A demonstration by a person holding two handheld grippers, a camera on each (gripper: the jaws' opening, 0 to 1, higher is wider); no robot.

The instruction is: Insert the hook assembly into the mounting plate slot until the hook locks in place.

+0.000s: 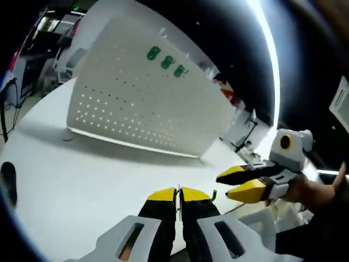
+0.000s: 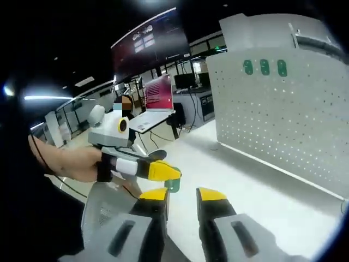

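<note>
A white table [image 1: 82,164] carries an upright white pegboard [image 1: 147,109] with three green hooks [image 1: 166,61] near its top edge. Behind it lies a dim room with a laptop [image 2: 155,103] on a desk. The left gripper [image 1: 179,192] hovers low over the table, jaws pressed together on nothing. The right gripper [image 2: 181,192], jaws narrowly apart and empty, points at the board. A green piece [image 2: 172,184] sits at the left gripper's tips in the right gripper view.

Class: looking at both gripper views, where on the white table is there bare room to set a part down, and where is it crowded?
Bare: the table between the pegboard foot and the left gripper. Crowded: beside it, where the right gripper meets it, and the clutter at the pegboard's far end.
</note>
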